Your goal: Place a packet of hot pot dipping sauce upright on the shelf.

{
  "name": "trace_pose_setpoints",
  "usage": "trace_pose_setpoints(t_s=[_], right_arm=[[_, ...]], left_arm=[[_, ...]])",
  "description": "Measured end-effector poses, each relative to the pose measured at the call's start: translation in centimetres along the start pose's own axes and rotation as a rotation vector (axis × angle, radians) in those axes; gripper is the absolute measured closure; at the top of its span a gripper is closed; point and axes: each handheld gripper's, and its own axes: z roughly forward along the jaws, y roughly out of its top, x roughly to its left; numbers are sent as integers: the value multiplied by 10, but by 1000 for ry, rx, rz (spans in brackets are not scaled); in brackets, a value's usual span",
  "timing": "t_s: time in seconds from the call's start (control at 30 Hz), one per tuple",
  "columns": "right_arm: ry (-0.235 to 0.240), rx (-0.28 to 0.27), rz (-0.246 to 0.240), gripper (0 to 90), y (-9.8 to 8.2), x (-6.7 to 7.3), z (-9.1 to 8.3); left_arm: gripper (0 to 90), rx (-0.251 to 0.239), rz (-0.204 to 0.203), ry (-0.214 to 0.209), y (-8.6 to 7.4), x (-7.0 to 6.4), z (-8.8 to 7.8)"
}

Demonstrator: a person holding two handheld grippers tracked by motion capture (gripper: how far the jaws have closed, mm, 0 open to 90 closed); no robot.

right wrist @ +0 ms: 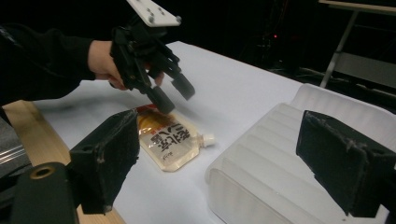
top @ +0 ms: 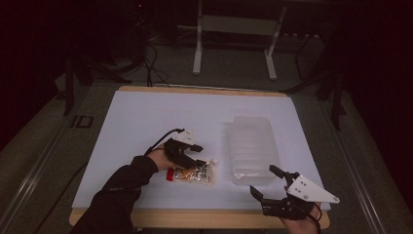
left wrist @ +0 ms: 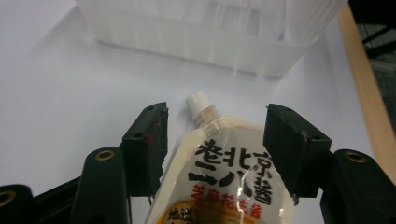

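The flat, glossy plastic spout pouch of tan sauce (left wrist: 224, 177), printed with black and red characters and capped with a small white screw top, lies on the white paper-covered table (top: 146, 122) just beside the ribbed, translucent white plastic container (top: 252, 148); its lower end is cut off in the left gripper view and partly covered by the gripper in the high view. The left gripper (left wrist: 215, 144) straddles the pouch's neck, its black matte jaws apart and not pressing it. The right gripper (top: 269, 185) hangs at the near table edge, jaws spread wide and empty, the rough pads framing the container.
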Motion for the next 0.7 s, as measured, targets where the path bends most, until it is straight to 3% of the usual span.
trace_pose_setpoints(t_s=[0.13,0.17,0.37,0.53,0.6,0.7], right_arm=[[1,0,0,134,0,0,0],[4,2,1,135,0,0,0],[8,6,4,137,0,-1,0],[11,7,5,138,-1,-1,0],[11,8,5,139,-1,-1,0],[11,10,6,140,-1,-1,1]], left_arm=[[411,21,-4,-8,-1,4,7],[423,51,-9,-2,-1,10,16],[426,115,-15,-10,0,17,28],[469,148,-19,-22,-2,20,34],[523,166,7,-25,-5,18,37],[570,164,10,-46,-6,17,40]])
